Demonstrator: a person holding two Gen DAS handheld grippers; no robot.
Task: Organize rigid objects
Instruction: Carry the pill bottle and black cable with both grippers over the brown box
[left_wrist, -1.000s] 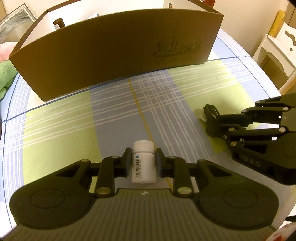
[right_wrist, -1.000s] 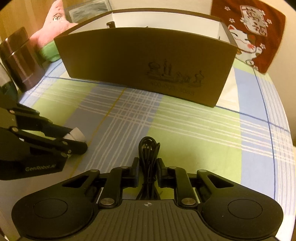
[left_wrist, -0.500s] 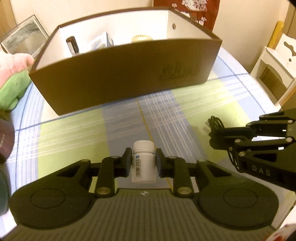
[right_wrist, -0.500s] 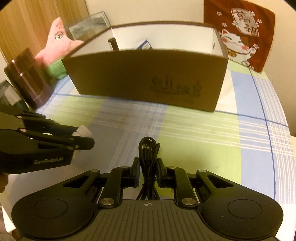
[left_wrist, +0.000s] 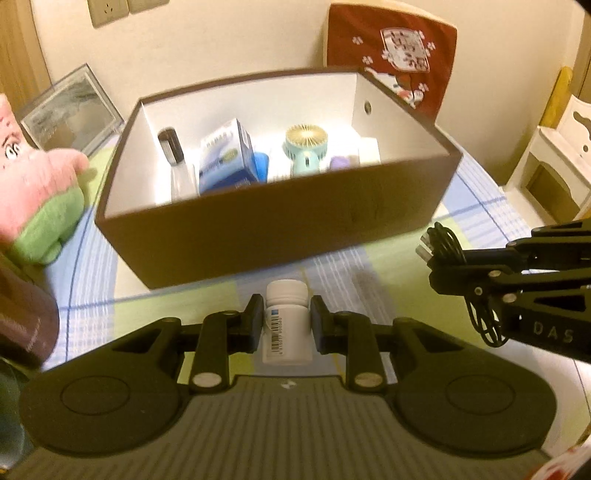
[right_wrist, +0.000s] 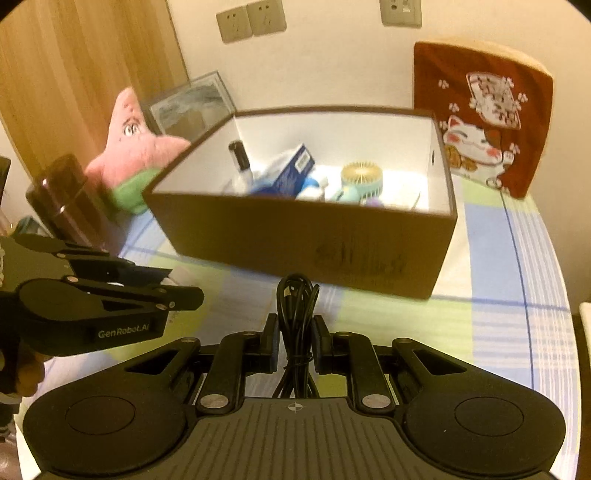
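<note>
Clamping left gripper (left_wrist: 284, 322) pads on white bottle (left_wrist: 286, 325); right gripper (right_wrist: 295, 343) pinching coiled cable (right_wrist: 297, 314).

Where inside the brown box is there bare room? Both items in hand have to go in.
The box is crowded through its middle: dark-capped bottle, blue carton, mint fan. Bare white floor shows only near the right wall, beyond the purple item. The near floor is hidden by the front wall.

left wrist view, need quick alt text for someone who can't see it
The left gripper clamps a white pill bottle above a plaid tablecloth, facing an open brown box of small items. At right, the right gripper grips a black cable.
</note>
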